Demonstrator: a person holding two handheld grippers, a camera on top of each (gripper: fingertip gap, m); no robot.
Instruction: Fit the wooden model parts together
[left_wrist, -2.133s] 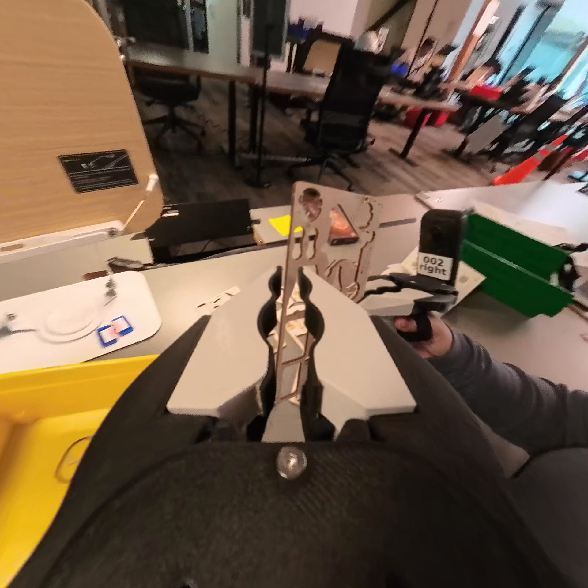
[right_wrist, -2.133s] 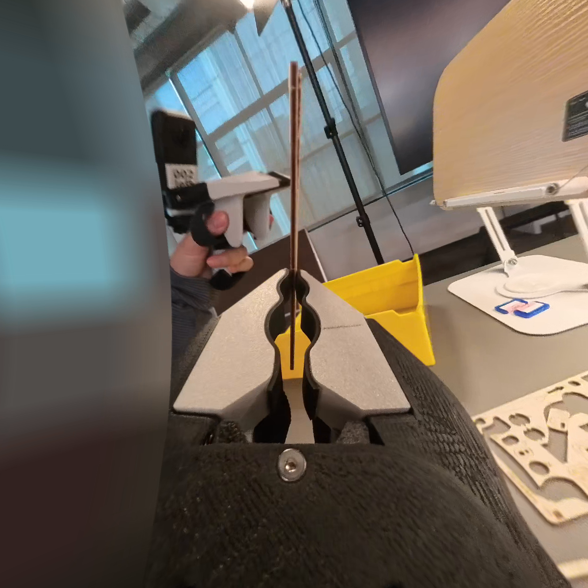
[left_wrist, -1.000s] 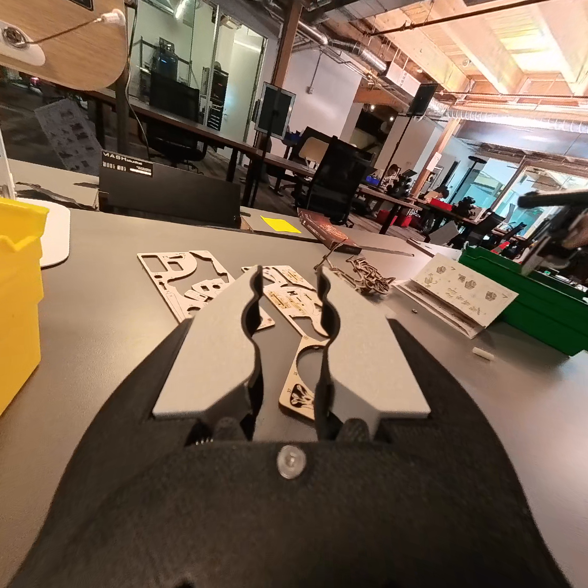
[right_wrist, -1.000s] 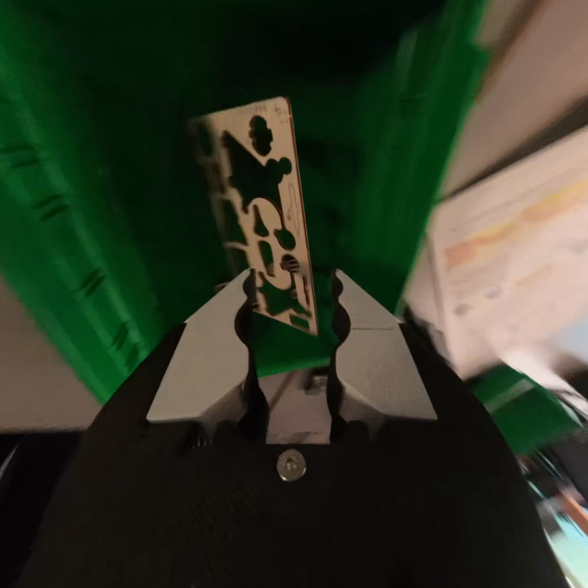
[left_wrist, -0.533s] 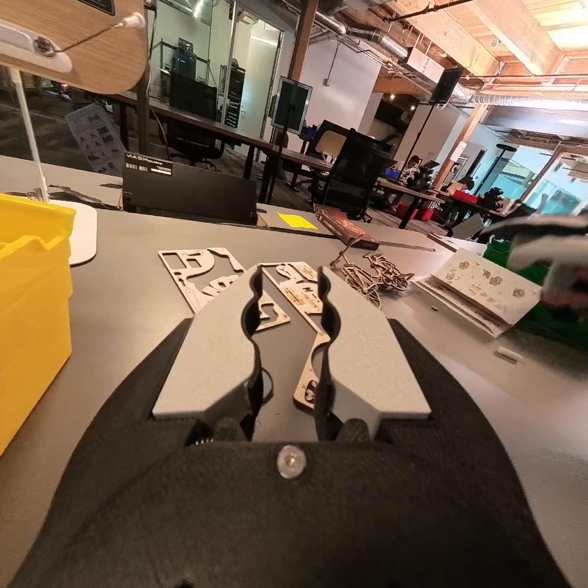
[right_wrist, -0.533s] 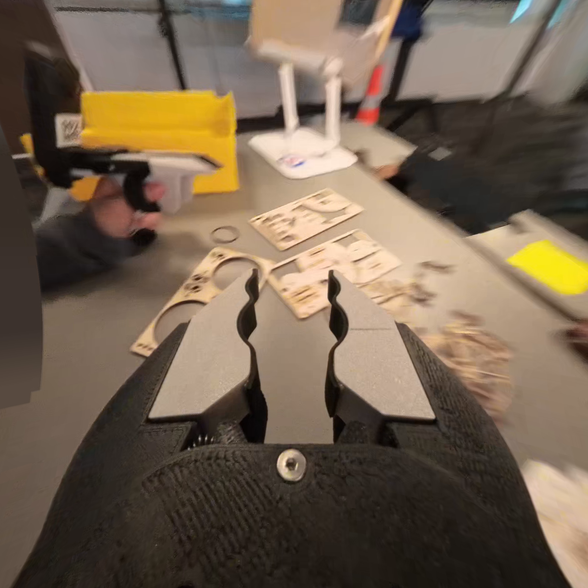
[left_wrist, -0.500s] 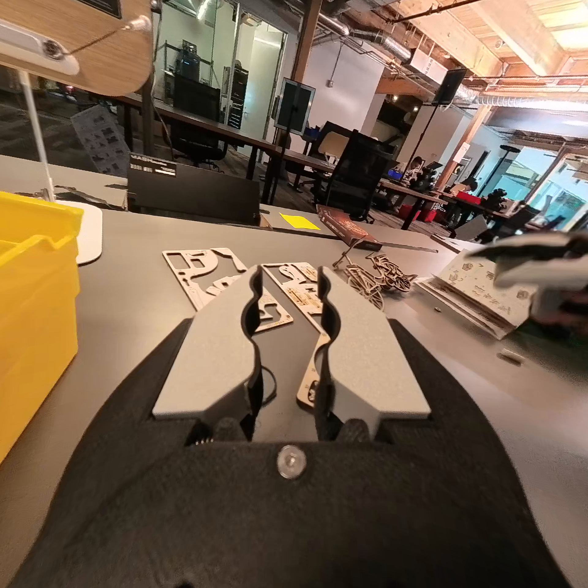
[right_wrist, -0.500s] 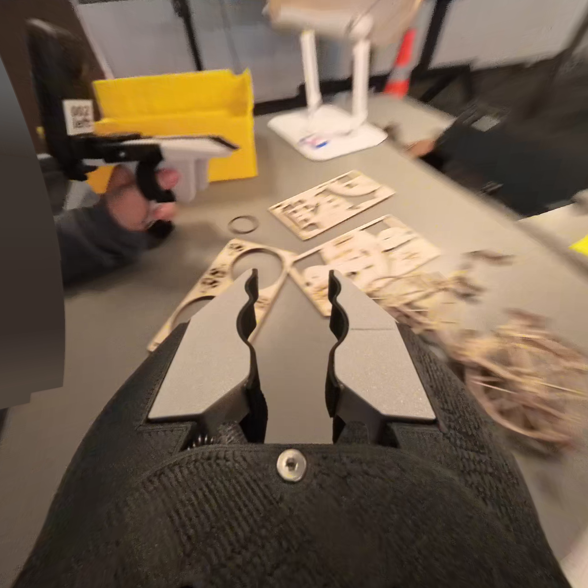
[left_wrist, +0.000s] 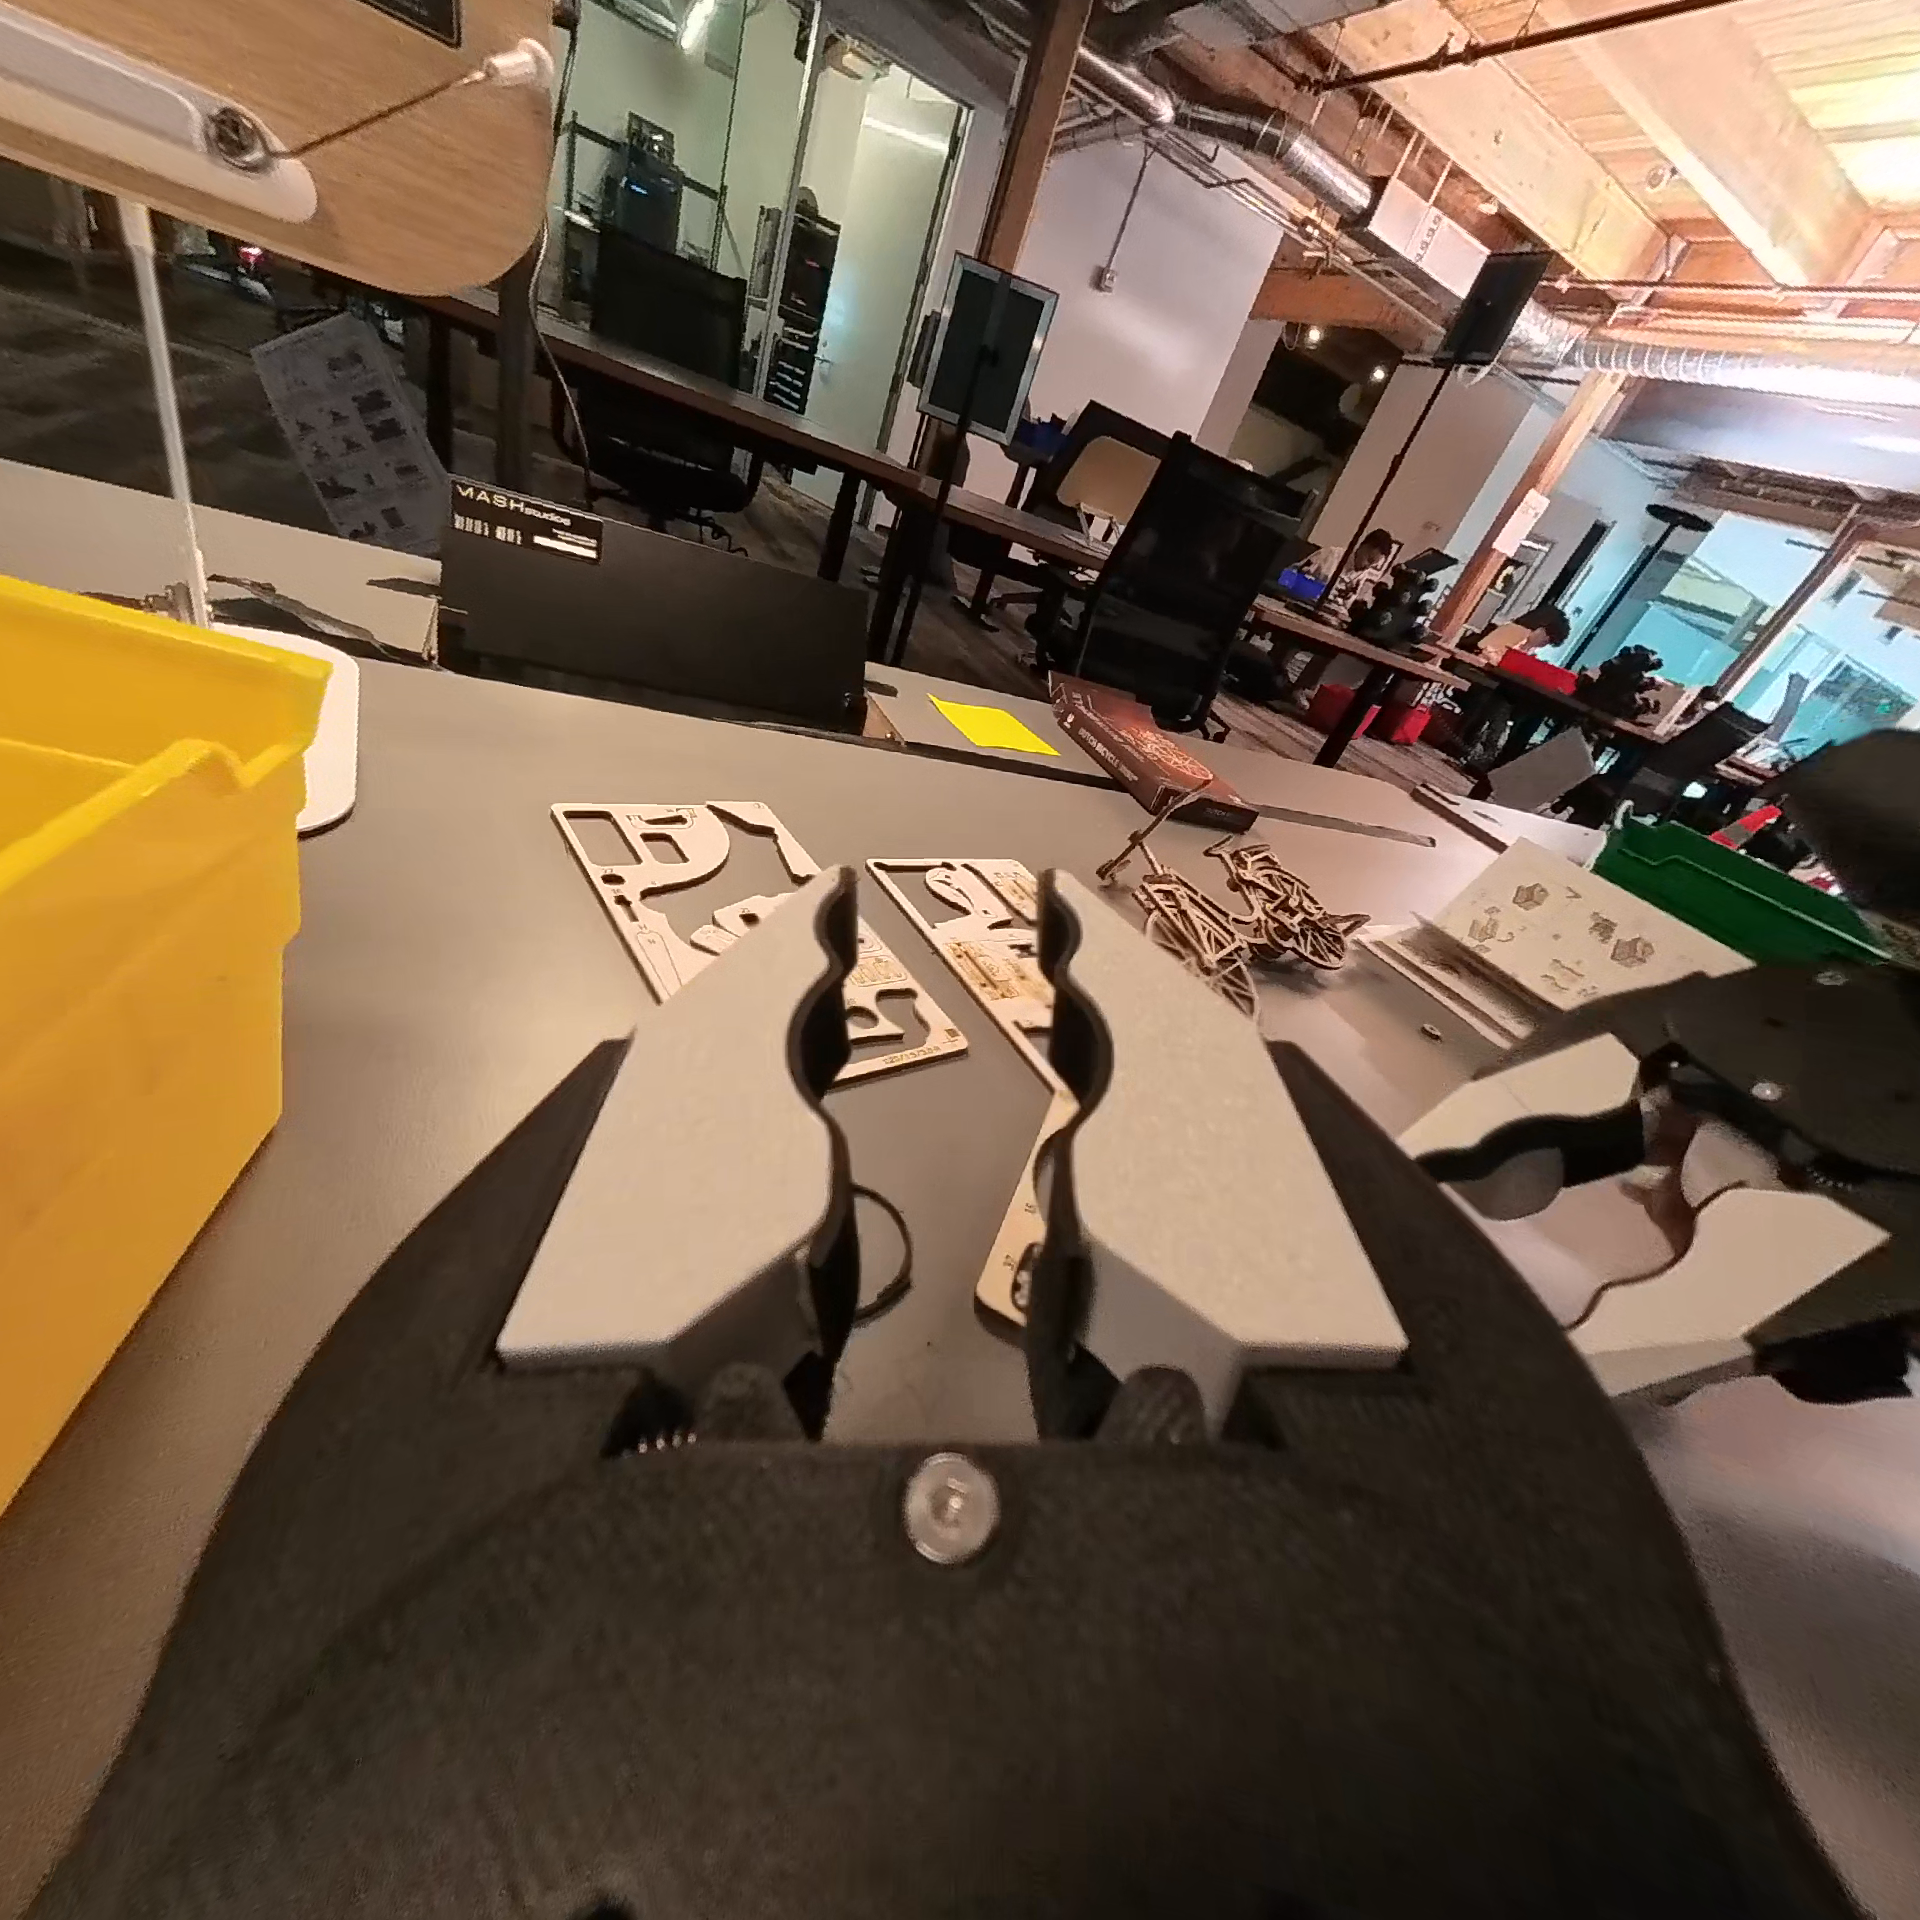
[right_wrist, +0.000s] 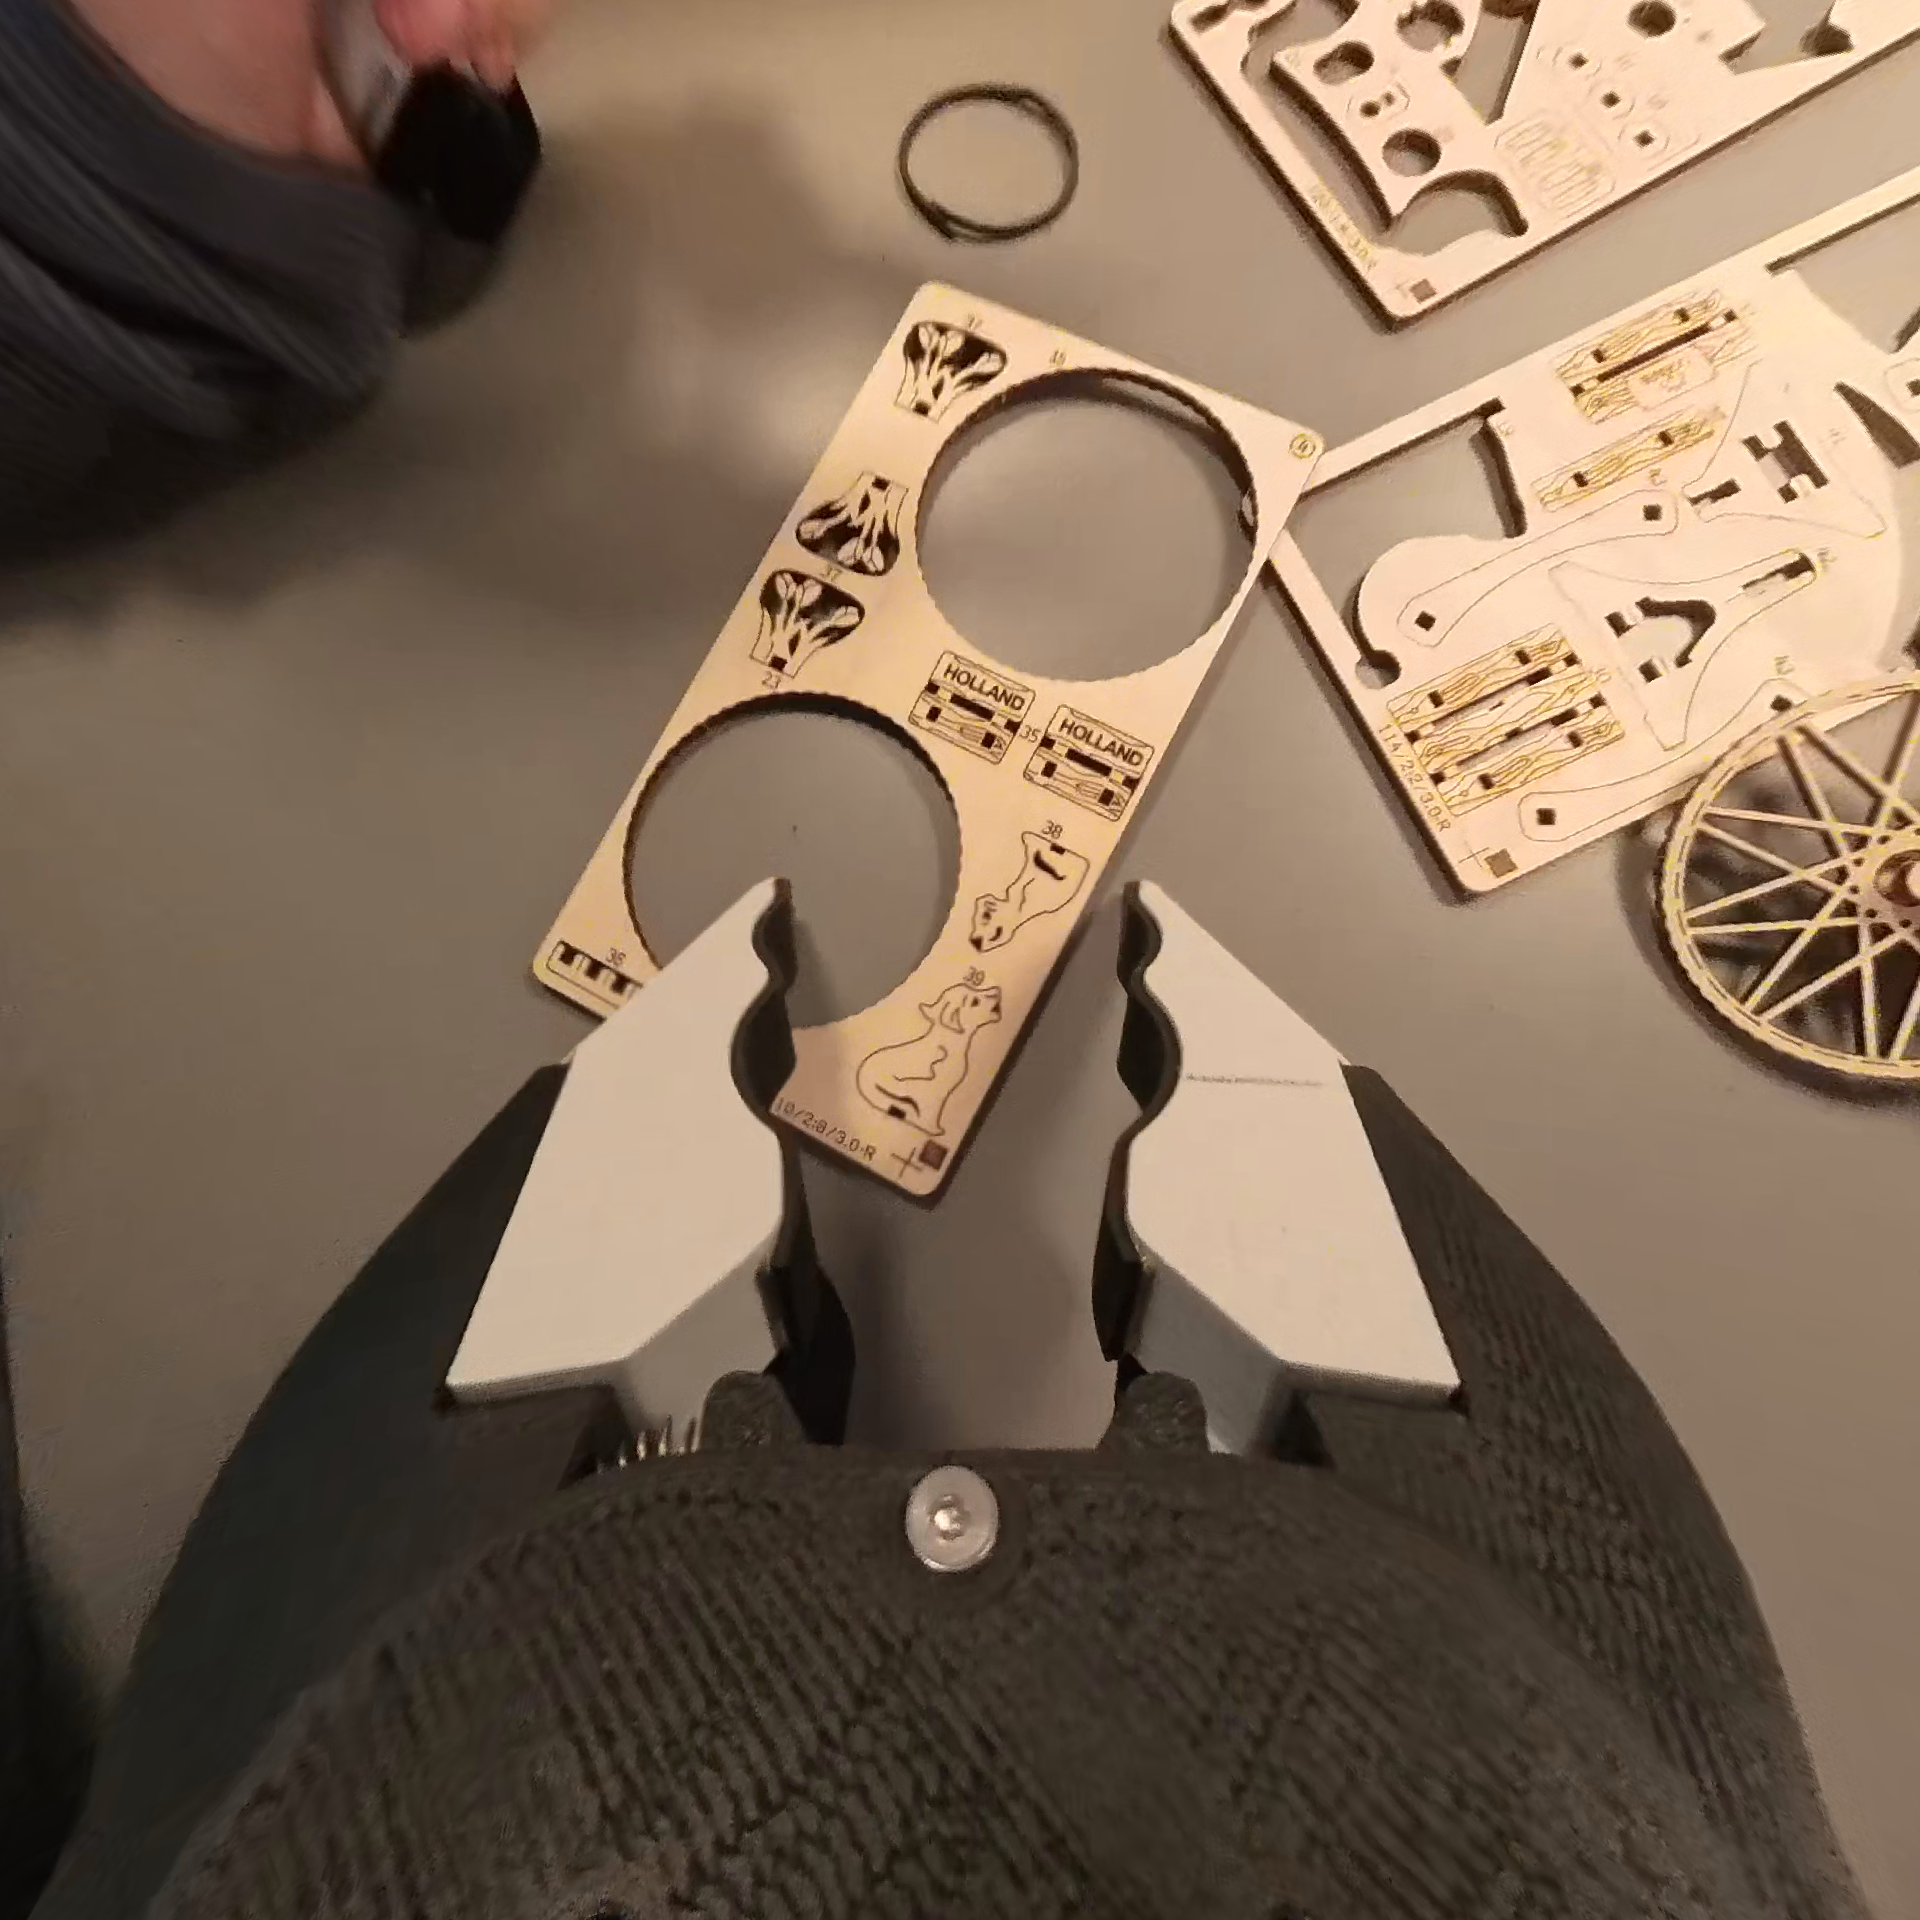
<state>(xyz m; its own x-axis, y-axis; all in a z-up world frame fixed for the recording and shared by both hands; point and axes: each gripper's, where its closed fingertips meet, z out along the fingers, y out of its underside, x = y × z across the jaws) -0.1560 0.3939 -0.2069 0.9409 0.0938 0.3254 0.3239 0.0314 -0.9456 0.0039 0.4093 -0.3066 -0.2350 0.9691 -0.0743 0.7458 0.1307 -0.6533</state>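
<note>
Right claw (right_wrist: 951, 904) spread wide, empty, directly over wooden parts sheet (right_wrist: 1091, 623) lying flat on grey bench (right_wrist: 312, 831). Left claw (left_wrist: 945, 894) likewise parted, empty.

Right claw (right_wrist: 951, 920): fingers (right_wrist: 634, 1153) of matt, finely grained grey plastic, seated in a coarse black woven-textured body with one bright metal screw (right_wrist: 949, 1526). Left claw (left_wrist: 943, 888): same finish. Wooden parts sheet (right_wrist: 1127, 644): pale thin plywood, smooth, with dark burnt cut edges and engraving. Spoked wheel (right_wrist: 1813, 894): same pale wood. Black ring (right_wrist: 987, 166): thin, looks like rubber. Table (right_wrist: 312, 727): smooth matt grey. Yellow bin (left_wrist: 135, 883): smooth, slightly glossy plastic.
</note>
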